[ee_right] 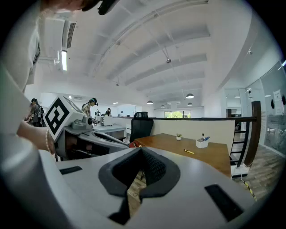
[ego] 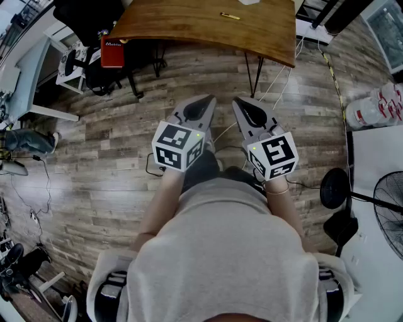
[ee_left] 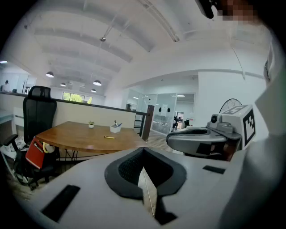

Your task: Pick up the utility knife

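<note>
No legible text; white lettering on red object (ego: 113,51) too small to read.

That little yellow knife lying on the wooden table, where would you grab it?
Probably around its middle, coming down from above with the jaws across its narrow width: the utility knife lies flat on the table, long and slim. It's too far off to tell which end holds the blade.

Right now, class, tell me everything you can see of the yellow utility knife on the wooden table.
The utility knife is a slim yellow bar, too small here to show its blade or parts. It lies flat on the brown wooden table, on open tabletop. Only the tabletop touches it; a white pen holder and a small potted plant stand apart beyond it.
</note>
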Available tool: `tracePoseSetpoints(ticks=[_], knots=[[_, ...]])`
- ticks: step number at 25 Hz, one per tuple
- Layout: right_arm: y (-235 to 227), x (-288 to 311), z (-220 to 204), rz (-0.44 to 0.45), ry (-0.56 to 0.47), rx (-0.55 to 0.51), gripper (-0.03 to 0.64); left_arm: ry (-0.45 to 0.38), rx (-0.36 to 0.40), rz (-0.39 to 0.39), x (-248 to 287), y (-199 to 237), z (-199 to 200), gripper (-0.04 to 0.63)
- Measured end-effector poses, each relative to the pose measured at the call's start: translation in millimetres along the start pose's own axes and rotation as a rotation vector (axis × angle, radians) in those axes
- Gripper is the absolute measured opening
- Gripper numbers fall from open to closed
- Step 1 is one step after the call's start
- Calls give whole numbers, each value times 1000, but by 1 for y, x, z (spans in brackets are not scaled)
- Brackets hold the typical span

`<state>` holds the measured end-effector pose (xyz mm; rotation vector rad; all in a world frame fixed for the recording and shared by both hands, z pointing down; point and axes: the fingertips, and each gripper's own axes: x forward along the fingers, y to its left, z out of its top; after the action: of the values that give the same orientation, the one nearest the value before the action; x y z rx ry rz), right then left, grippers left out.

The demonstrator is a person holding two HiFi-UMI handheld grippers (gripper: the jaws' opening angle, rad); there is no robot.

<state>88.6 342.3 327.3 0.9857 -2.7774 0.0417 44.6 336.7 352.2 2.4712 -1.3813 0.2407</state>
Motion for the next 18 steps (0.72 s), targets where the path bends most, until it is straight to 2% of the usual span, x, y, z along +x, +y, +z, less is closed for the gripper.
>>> tracePoseSetpoints(ticks=[12, 18], knots=[[-5, -2, -5, -21, 27, 4, 11, 7, -10, -41, 9, -2, 1, 11], [-8, -3, -4, -25, -15, 8, 11, -99, -33, -74, 1, 0, 16, 12]])
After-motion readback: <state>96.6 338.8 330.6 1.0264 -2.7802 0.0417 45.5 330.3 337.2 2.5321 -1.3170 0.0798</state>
